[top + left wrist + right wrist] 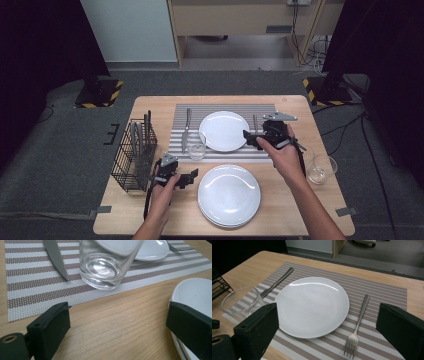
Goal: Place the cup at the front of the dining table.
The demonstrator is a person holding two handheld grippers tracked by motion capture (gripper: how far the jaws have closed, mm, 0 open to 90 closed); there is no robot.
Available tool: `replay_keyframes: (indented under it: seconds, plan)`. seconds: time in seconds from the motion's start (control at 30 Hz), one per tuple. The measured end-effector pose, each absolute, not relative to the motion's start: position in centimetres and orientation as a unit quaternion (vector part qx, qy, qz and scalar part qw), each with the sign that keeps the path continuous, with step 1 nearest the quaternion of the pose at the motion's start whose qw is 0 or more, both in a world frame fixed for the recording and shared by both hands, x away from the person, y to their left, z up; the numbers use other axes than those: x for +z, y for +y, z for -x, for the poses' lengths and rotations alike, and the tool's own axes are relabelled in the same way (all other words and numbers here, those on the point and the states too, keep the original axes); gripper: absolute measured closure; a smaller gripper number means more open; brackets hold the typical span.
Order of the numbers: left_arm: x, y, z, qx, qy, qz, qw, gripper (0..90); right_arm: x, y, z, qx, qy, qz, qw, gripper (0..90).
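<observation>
On a striped placemat (225, 112) lie a white plate (223, 131), a knife (186, 129) to its left and a fork (254, 122) to its right. A clear glass (196, 147) stands at the mat's front edge. My left gripper (189, 178) is open above bare wood, between the glass (102, 265) and a stack of white plates (229, 195). My right gripper (251, 138) is open too, held above the fork (358, 327) and beside the plate (312, 306). Nothing lies between either pair of jaws.
A black wire basket (134, 155) with several pieces of cutlery stands at the table's left edge. A second glass (321, 169) sits near the right edge. Bare wood shows in front of the basket and right of the plate stack.
</observation>
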State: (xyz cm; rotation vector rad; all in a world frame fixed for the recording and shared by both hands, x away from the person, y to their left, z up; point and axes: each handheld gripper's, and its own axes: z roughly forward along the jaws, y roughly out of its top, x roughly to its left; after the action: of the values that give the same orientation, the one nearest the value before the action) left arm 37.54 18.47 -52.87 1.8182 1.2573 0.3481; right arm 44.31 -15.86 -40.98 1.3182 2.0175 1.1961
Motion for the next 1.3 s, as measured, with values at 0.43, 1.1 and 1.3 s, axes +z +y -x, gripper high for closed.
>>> replay_keyframes:
  seconds: [0.43, 1.1, 1.3]
  plan:
    - [-52.9, 18.5, -37.6, 0.139, 0.506, -0.731, 0.435, 5.0, -43.3, -17.6, -42.9, 0.424, 0.734, -0.484, 0.216, 6.1]
    - [-53.1, 18.1, -37.5, 0.137, 0.503, -0.736, 0.431, 5.1, -46.5, -19.9, -40.8, 0.405, 0.743, -0.492, 0.206, 5.9]
    - [-53.2, 18.1, -37.5, 0.136, 0.503, -0.737, 0.43, 5.1, -47.1, -20.1, -39.9, 0.404, 0.746, -0.487, 0.206, 6.0]
